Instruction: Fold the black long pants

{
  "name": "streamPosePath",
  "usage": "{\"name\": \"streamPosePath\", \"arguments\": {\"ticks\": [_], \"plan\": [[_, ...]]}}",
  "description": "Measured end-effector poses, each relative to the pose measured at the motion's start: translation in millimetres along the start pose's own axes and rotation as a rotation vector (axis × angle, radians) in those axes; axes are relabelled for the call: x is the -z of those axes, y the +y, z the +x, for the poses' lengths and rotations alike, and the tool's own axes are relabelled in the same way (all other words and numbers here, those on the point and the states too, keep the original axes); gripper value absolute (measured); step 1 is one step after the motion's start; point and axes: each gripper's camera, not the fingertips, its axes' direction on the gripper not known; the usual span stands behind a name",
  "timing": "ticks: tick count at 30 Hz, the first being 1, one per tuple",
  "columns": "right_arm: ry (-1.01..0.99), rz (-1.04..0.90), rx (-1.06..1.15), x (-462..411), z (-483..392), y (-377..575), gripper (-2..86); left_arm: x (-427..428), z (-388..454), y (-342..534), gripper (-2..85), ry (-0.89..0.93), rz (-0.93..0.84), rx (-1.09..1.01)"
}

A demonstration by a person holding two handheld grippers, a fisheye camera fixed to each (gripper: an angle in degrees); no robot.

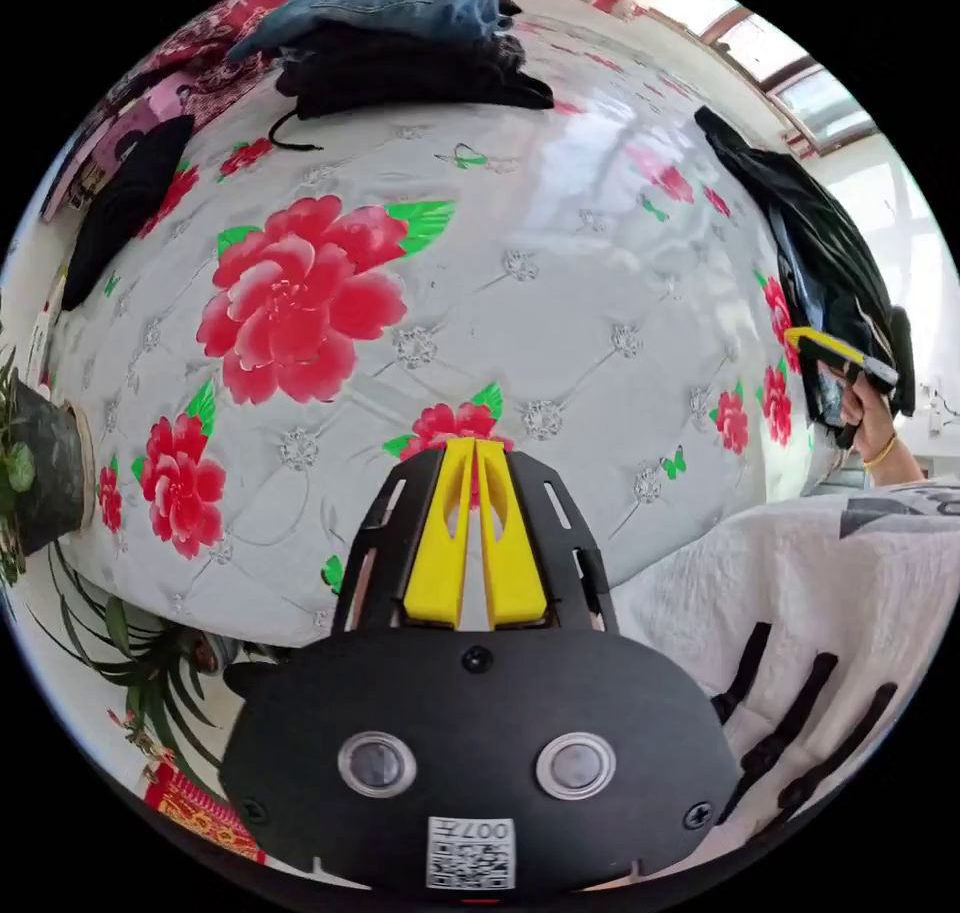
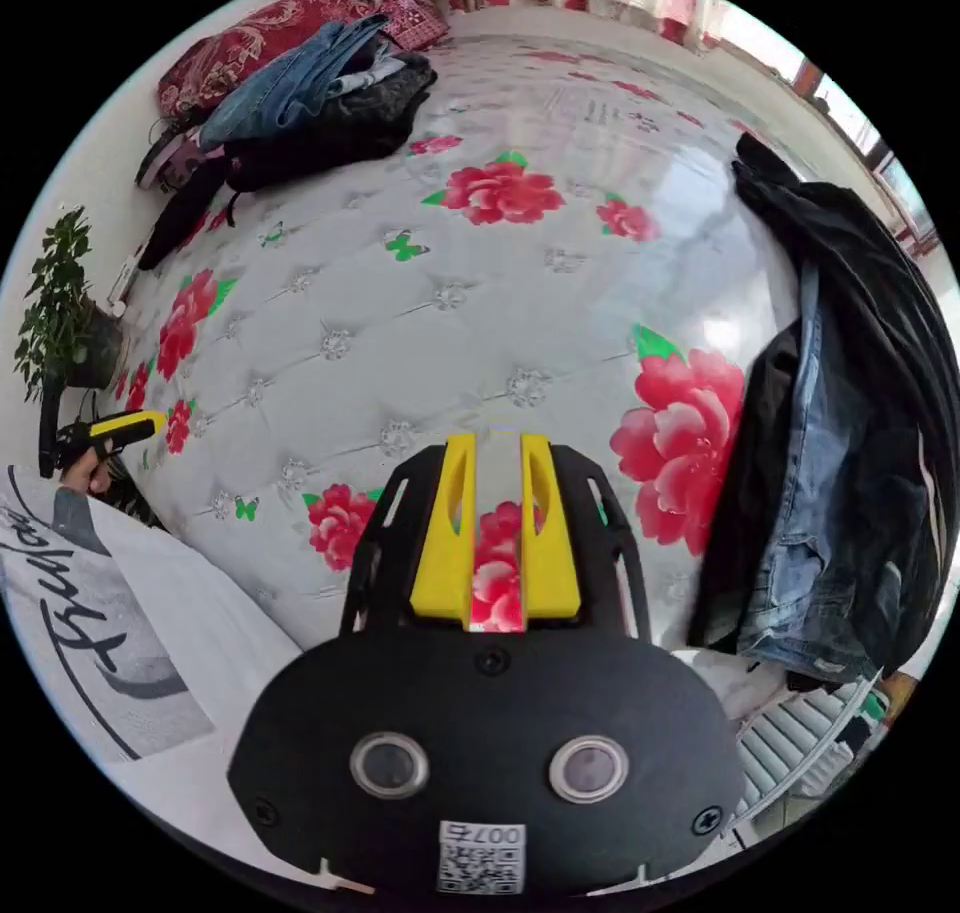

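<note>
At the near edge of the bed, the left tongs [image 1: 475, 448] hover over the flowered cover [image 1: 560, 283] with their yellow jaws nearly together, only a thin slit between them and nothing held. The right tongs [image 2: 497, 443] hang likewise over the cover, jaws set slightly apart, a strip of red print visible through the gap; they too are empty. Both tools appear to be at rest between garments, held low and level above bare cover, which would serve as the folding area. The person's white printed shirt [image 2: 90, 593] shows beside each tool.

Farther out, an unsorted heap [image 2: 840, 433] of dark clothes and blue denim lies at the bed's right edge, near the right tongs and likely the supply. The black long pants are judged to be among it; which dark piece cannot be told. A second pile [image 1: 400, 43], denim over black items, sits at the far side, seemingly finished work. A potted plant [image 2: 60, 303] stands off the bed.
</note>
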Motion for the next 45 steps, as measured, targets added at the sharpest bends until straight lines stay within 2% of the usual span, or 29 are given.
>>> {"name": "streamPosePath", "arguments": {"ticks": [6,10,13,15,18,21,26,29,32,34,38,40,45], "plan": [[0.212,0.221,-0.396,134,192,38,10.6,-36,85,-44,-1.0,-0.226,-0.033,-0.283],[0.507,0.344,-0.544,232,286,67,11.0,-69,119,-53,-1.0,-0.298,-0.115,-0.334],[0.588,0.341,-0.613,278,347,82,11.1,-77,130,-39,-1.0,-0.379,-0.071,-0.329],[0.586,0.277,-0.646,282,383,89,11.0,-82,137,-28,-1.0,-0.433,-0.035,-0.347],[0.412,0.076,-0.698,234,435,101,10.2,-90,148,-25,-1.0,-0.51,-0.045,-0.326],[0.492,0.182,-0.748,225,427,113,9.0,-95,152,-33,-1.0,-0.55,-0.111,-0.271],[0.454,0.26,-0.765,246,417,137,4.5,-100,156,-33,-1.0,-0.612,-0.159,-0.273],[0.415,0.373,-0.692,286,377,155,1.2,-97,151,-21,-1.0,-0.623,-0.119,-0.321],[0.327,0.508,-0.525,318,305,169,0.2,-82,130,-9,-1.0,-0.536,-0.042,-0.282],[0.186,0.569,-0.336,330,230,167,-0.1,-65,108,-2,-1.0,-0.41,-0.021,-0.279],[-0.064,0.524,-0.034,305,97,147,-0.2,-16,79,21,-1.0,-0.148,0.142,-0.241],[-0.27,0.459,0.091,265,10,133,-0.2,17,58,46,-1.0,-0.03,0.256,-0.186],[-0.634,0.245,0.268,178,-181,108,0.0,58,1,106,-0.9,0.117,0.398,-0.057]]}}
